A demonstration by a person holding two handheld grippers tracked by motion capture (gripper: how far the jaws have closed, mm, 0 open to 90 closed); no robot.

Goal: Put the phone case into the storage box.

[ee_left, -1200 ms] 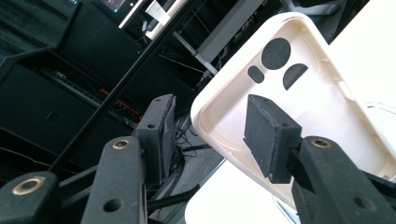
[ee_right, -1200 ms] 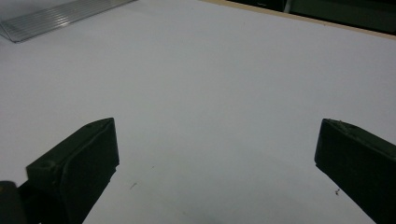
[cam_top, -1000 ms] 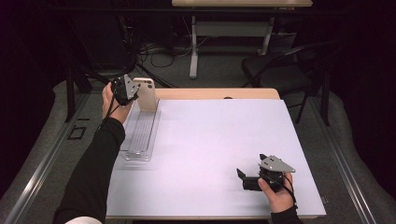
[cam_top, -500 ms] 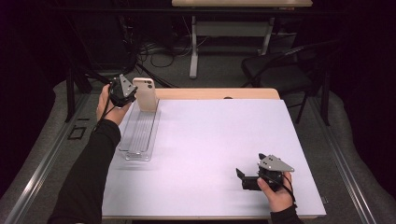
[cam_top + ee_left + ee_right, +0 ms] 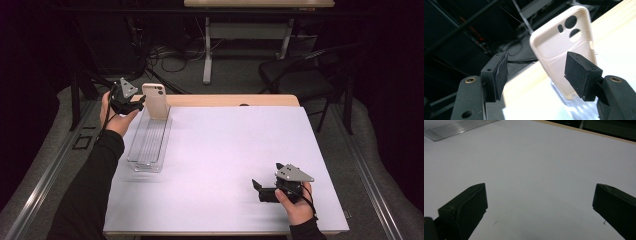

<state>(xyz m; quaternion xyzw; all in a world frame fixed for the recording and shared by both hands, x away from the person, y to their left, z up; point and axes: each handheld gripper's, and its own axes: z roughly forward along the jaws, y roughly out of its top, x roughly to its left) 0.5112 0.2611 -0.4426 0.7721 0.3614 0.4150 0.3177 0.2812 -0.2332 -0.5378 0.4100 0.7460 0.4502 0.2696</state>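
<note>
A cream phone case (image 5: 155, 101) stands upright at the far end of a clear plastic tray (image 5: 149, 145) on the left side of the white table (image 5: 225, 145). My left gripper (image 5: 136, 103) hovers just left of the case, and its jaws have just been opening. In the left gripper view the case (image 5: 560, 47) stands a little beyond the left gripper (image 5: 539, 72), partly behind one pad; neither pad presses on it. My right gripper (image 5: 259, 189) rests low over the table near the front right, open, with bare table between the right gripper's (image 5: 539, 202) jaws.
A corner of the tray (image 5: 456, 128) shows far off in the right gripper view. The table's wooden back edge (image 5: 230, 100) runs behind the case. Beyond the table are a dark chair (image 5: 300, 75), a desk frame and cables on the floor.
The left gripper has drawn slightly left, away from the phone case, which stays standing in the tray. The right gripper has kept still.
</note>
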